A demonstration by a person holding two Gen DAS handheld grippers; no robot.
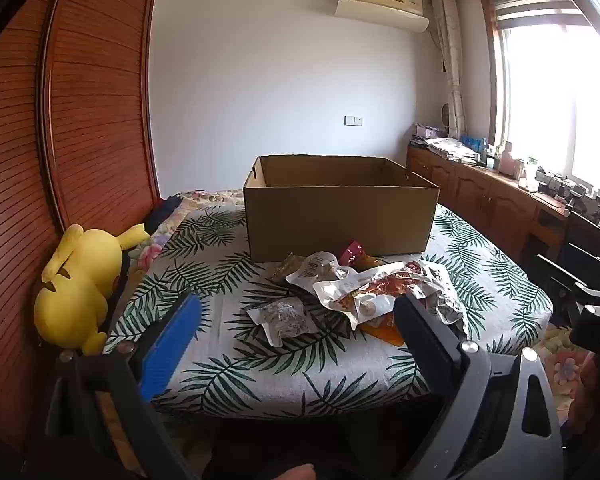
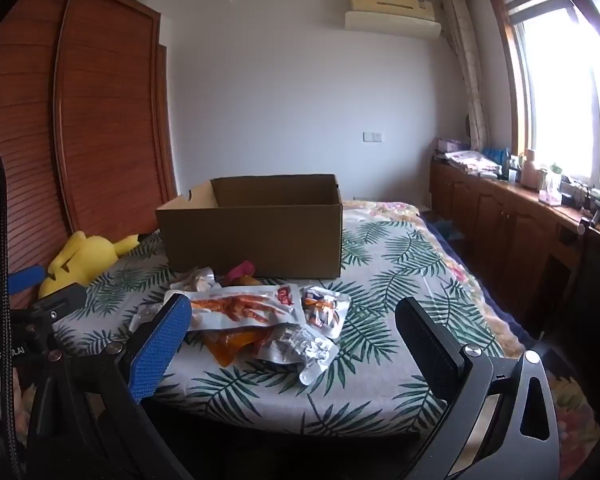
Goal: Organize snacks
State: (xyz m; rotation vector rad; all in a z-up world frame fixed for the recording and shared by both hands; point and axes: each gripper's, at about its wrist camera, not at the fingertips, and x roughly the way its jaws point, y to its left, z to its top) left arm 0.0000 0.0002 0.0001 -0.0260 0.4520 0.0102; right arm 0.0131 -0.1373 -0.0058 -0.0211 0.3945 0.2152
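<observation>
Nothing packed yet, as far as can be seen — visible inside walls of the open brown cardboard box (image 1: 340,216) are bare, floor hidden. Heap of crinkled foil and plastic snack packets (image 2: 260,316) lies on the leaf-print cloth (image 2: 400,264) just before the box. Left gripper (image 1: 296,328) and right gripper (image 2: 292,332) are held fully spread, nothing gripped — every packet is left to move.

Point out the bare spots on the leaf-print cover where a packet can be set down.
Free: the strip of leaf-print cover right of the snack pile, beside the cardboard box, and the near edge in front of the pile. Some room lies between the pile and the yellow plush toy. Crowded: directly before the box.
</observation>
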